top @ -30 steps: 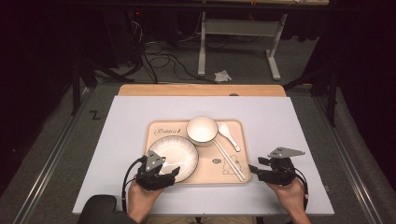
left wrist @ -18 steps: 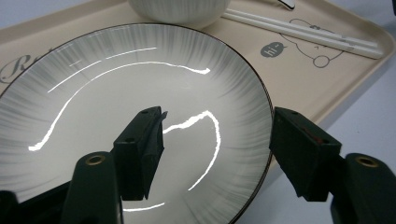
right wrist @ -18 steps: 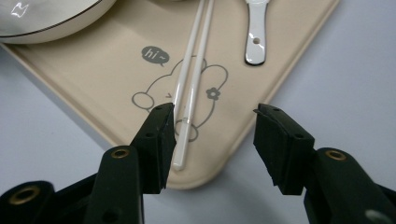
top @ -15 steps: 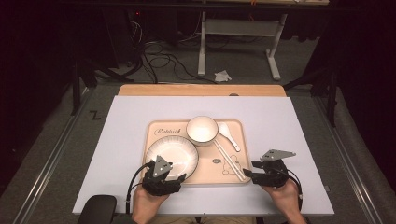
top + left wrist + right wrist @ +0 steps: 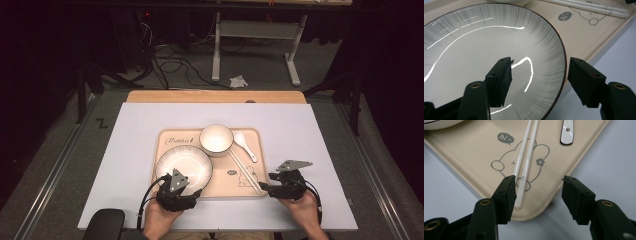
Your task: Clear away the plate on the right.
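A beige tray lies on the table, bearing a plate at its near left. The left gripper straddles the plate's rim, jaws wide. The right gripper, jaws wide, hovers at the near ends of the chopsticks.

plate cut off at left and bottom edges, spoon handle cropped at top, tray lettering too small to read
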A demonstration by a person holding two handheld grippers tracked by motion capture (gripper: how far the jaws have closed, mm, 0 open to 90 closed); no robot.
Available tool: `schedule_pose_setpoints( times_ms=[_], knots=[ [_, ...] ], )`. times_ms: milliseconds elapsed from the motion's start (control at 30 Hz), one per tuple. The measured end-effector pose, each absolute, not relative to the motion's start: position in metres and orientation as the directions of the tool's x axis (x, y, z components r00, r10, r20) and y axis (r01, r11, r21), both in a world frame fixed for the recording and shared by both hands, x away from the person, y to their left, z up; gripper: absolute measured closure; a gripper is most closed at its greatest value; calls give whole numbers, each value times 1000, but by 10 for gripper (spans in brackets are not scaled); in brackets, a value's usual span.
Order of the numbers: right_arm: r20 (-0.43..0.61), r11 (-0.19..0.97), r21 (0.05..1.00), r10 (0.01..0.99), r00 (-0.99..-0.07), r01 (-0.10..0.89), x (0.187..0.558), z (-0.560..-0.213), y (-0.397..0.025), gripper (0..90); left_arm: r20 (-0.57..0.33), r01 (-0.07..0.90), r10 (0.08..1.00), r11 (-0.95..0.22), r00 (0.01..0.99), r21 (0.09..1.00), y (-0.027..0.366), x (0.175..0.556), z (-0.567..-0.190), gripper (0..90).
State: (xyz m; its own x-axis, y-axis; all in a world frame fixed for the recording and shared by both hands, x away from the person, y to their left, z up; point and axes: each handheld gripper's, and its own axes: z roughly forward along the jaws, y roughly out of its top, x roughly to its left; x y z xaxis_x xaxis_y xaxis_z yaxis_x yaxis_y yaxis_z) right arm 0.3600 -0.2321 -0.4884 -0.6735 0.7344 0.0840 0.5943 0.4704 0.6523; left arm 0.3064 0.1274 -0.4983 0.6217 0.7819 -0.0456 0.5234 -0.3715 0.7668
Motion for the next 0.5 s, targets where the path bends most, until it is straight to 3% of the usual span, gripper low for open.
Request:
schedule_pose_setpoints(
  times_ms=[500],
  knots=[
    [101, 460, 657, 732, -674, 597, 362, -489, -234, 409, -73, 516, 777, -342, 626, 785, 130, 306, -496, 353]
  ],
)
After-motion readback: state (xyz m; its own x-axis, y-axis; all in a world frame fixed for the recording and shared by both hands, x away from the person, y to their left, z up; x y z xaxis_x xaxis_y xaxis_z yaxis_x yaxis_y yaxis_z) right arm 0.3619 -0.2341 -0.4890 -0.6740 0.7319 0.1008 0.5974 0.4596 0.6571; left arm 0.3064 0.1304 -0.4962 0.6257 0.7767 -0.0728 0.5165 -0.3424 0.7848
